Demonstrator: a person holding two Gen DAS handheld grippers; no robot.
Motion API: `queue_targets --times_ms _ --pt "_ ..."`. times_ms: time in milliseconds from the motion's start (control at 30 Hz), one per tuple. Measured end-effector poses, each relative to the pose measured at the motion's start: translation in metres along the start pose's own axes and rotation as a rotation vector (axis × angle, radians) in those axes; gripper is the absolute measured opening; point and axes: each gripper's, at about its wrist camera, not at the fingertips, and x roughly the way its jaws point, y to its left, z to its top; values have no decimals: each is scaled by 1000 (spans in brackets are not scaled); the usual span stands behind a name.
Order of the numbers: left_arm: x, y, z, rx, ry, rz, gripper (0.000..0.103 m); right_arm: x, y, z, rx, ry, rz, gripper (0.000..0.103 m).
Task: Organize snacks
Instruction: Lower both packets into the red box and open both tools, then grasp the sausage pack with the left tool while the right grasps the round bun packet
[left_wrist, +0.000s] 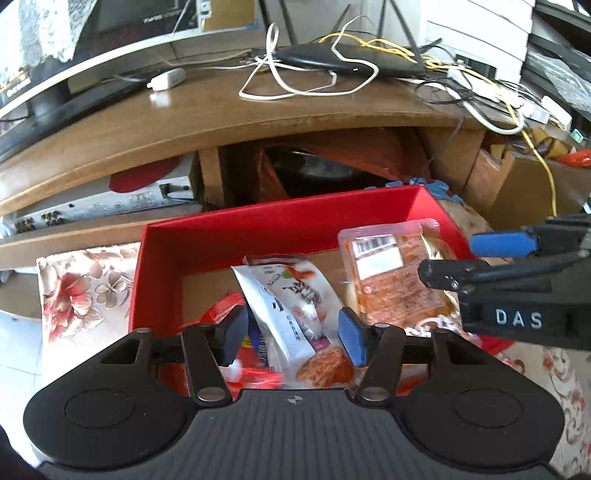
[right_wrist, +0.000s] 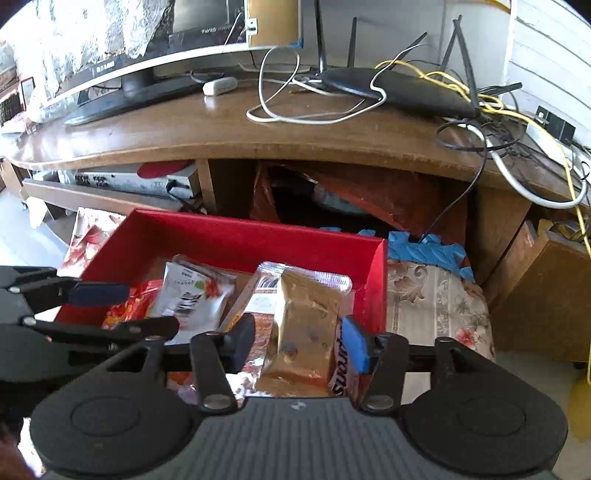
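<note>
Both claws hover over the red box (left_wrist: 236, 236), which sits on a floral cloth (left_wrist: 81, 291) in front of the wooden counter (left_wrist: 207, 122).

Left claw (left_wrist: 291, 334): fingers spread, w/ a white snack pouch (left_wrist: 295, 306) lying between them. Can't tell if pads touch it; looks more like an open straddle than a pinch. Ahead & right of that claw, a clear pack of orange strips (left_wrist: 395, 273) lies flat in the box. Under its left finger, a red wrapper (left_wrist: 218, 314).

Right claw (right_wrist: 299, 343): fingers partly spread, a gold wrapped bar (right_wrist: 303, 332) standing upright between them, apparently pinched, over the box's near right corner. Beneath it, foil packs, partly hidden.

Progress, as a guess: well along. At least 4 snacks already inside the box, none seen loose on the cloth. Left to do: set the gold bar down, maybe straighten the pouch. Rest of the box interior near the claws is hidden, so can't confirm more.
</note>
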Motion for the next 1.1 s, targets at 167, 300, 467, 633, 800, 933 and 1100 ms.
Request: queue_targets --times_ms 167,300,467,633,800,933,1100 --pt "-19 -16 -10 43 -8 -48 69 -17 -3 -6 1 -9 -17 49" --pt "-30 -34 -32 72 34 -128 71 -38 -13 -22 7 -11 -39 51" --pt "-8 -63 -55 66 131 -154 78 -58 -33 -56 19 36 -70 51" --pt "26 -81 -59 -8 185 -89 87 -66 -54 -74 72 54 -60 51" --pt "52 -87 -57 -95 202 -13 96 -67 -64 -78 85 53 -21 51" --pt "54 -93 -59 -55 191 19 94 -58 -68 -82 89 87 -5 51" --pt "40 -82 -74 -9 198 -2 90 -38 -74 -97 97 180 -16 52"
